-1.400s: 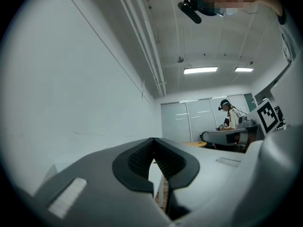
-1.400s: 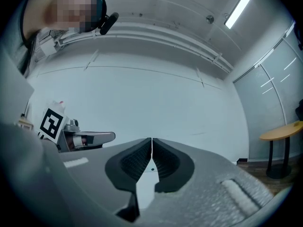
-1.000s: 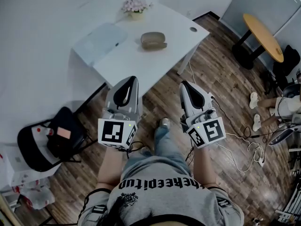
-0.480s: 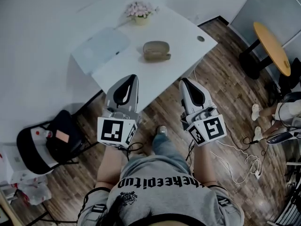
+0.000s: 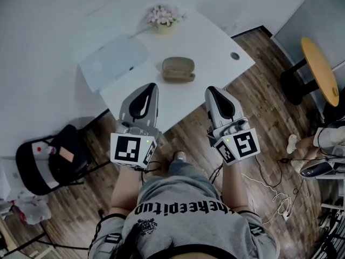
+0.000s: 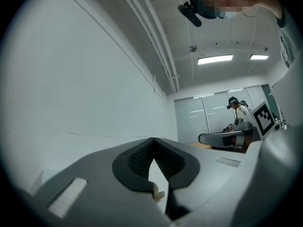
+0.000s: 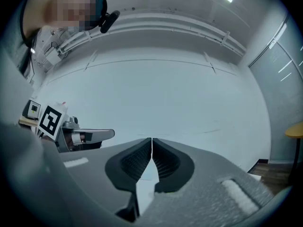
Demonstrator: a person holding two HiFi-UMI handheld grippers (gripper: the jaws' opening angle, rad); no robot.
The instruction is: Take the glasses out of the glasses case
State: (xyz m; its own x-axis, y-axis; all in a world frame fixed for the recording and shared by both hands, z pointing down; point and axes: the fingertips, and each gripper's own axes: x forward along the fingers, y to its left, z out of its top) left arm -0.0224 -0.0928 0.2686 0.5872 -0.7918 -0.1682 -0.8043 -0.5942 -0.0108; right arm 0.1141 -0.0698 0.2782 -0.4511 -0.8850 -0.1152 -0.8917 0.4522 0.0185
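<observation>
A closed olive-brown glasses case (image 5: 178, 69) lies near the middle of the white table (image 5: 215, 42); no glasses show. My left gripper (image 5: 148, 87) hovers over the table's near edge, below and left of the case, with its jaws together and nothing between them. My right gripper (image 5: 210, 90) hangs level with it, below and right of the case, tips also touching and empty. In the left gripper view the left gripper (image 6: 154, 139) points at a white wall. The right gripper view shows the right gripper (image 7: 152, 139) against the wall too. The case is hidden in both gripper views.
On the table lie a pale blue laptop-like slab (image 5: 114, 61) at the left and a small pot of pink flowers (image 5: 164, 18) at the back. A black chair with bags (image 5: 51, 161) stands on the left. A round wooden table (image 5: 320, 69) is at the right, cables (image 5: 275, 190) on the floor.
Both grippers have moved forward, from over the wooden floor to the table's near edge, closer to the case. Their jaws stayed together.
</observation>
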